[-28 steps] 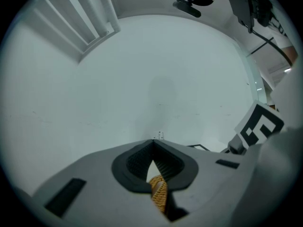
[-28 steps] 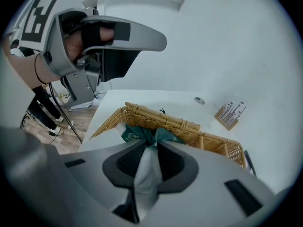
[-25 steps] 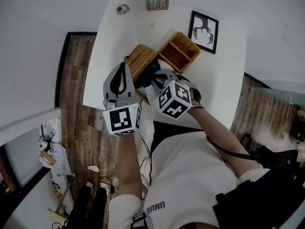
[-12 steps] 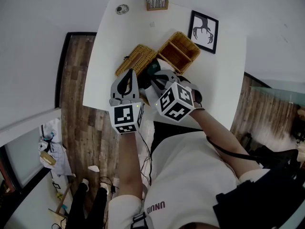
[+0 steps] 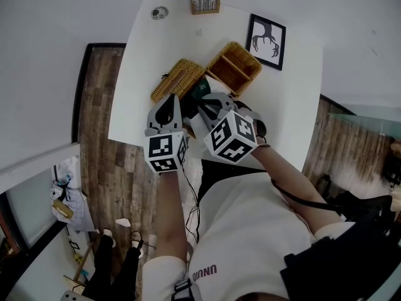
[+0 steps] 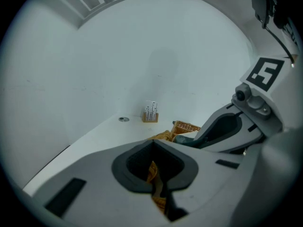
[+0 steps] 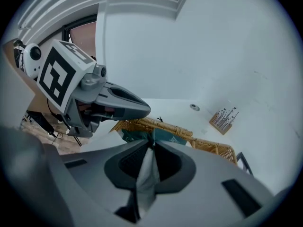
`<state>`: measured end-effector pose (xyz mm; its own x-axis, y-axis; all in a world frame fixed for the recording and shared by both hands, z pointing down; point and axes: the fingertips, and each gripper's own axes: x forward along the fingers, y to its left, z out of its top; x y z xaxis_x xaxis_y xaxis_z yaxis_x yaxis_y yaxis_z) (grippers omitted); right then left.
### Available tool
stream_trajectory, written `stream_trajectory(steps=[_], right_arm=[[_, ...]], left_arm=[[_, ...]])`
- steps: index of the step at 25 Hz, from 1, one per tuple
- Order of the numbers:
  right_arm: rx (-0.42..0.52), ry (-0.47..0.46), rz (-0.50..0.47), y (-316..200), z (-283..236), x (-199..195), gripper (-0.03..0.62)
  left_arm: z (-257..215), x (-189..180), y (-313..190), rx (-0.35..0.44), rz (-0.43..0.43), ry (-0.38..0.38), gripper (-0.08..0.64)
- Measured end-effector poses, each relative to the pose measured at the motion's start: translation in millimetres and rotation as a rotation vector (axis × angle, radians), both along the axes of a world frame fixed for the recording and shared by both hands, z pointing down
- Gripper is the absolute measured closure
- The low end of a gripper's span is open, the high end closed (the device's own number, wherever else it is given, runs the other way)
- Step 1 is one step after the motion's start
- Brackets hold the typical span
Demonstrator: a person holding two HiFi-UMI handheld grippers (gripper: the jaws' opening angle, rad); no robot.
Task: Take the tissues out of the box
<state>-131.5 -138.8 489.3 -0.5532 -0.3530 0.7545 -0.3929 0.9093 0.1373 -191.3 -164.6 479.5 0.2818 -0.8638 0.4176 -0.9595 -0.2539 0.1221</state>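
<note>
Near the six-o'clock edge of the bench [image 5: 147,61], the right gripper [image 7: 152,145] is clenched on a white tissue [image 7: 146,174] rising from the green pack [image 7: 164,135]. At its nine o'clock, the left gripper [image 6: 152,143] is clenched and empty. The tissue looks light, limp and easily torn, so it is best pinched on its raised fold.

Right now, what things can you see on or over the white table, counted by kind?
Wicker baskets: 2
Framed picture: 1
Wooden holder with sticks: 1
Small round disc: 1
Green tissue pack: 1
White tissue in right gripper: 1
Total: 7
</note>
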Motion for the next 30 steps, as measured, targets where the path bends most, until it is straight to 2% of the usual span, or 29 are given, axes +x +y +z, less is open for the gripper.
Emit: stream_trajectory(steps=[11, 30], right_arm=[[0.026, -0.001, -0.003, 2, -9, 1, 0.546], [0.085, -0.018, 0.003, 3, -23, 5, 0.552]], left_arm=[[8, -7, 3, -0.018, -0.016, -0.006, 0.548], [9, -8, 2, -0.012, -0.026, 0.027, 0.548]])
